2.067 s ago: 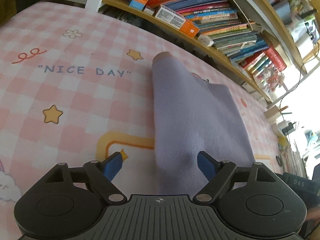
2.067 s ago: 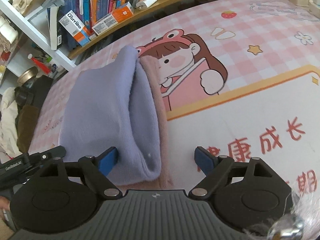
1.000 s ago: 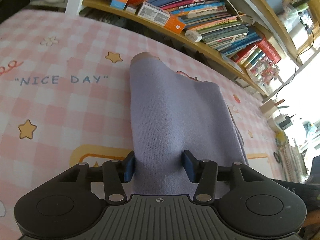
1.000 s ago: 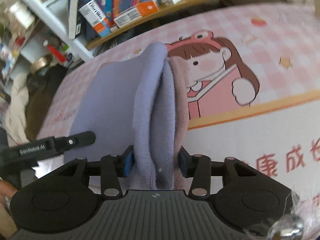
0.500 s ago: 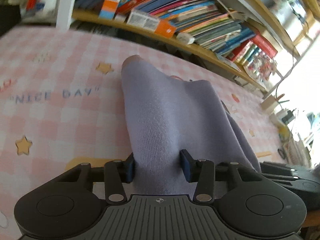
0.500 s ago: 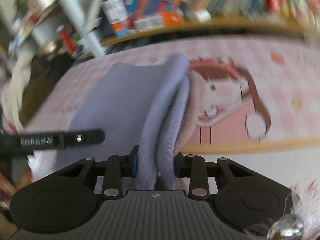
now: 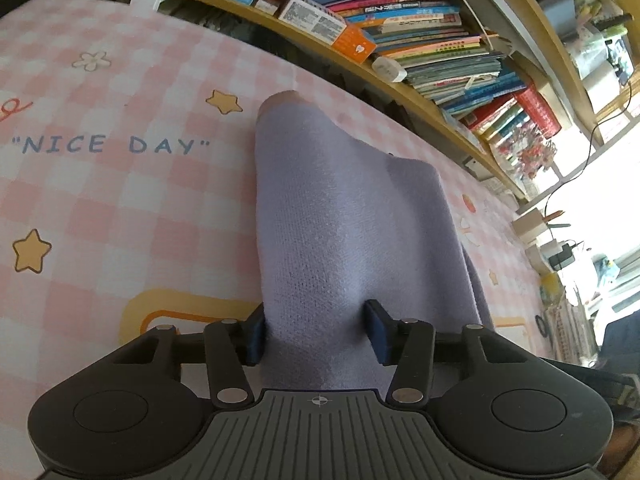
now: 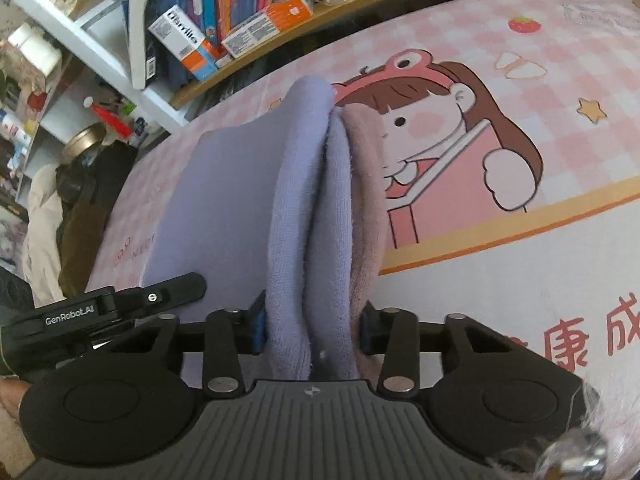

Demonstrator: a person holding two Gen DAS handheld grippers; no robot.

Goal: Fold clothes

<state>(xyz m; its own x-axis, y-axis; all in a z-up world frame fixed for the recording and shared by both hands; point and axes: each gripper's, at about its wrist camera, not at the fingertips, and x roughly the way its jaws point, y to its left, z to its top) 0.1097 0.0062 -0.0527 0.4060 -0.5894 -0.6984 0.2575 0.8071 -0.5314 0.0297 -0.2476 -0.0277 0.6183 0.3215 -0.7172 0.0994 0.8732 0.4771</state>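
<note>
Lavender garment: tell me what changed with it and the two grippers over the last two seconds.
Both grippers went from open to shut on the lavender garment: the left gripper closed its jaws on one near corner, the right gripper on the bunched layers of the other, and that edge rose slightly. The far end stays on the pink checked sheet.

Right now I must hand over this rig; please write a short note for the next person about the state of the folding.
Left gripper: shut on the near edge of the lilac garment.
Right gripper: shut on the same garment's bunched layers, lilac with a pink layer beside.
The garment is partly folded and lies on the pink checked mat.
Left: carry the gripped edge over, lay it flat, release.
</note>
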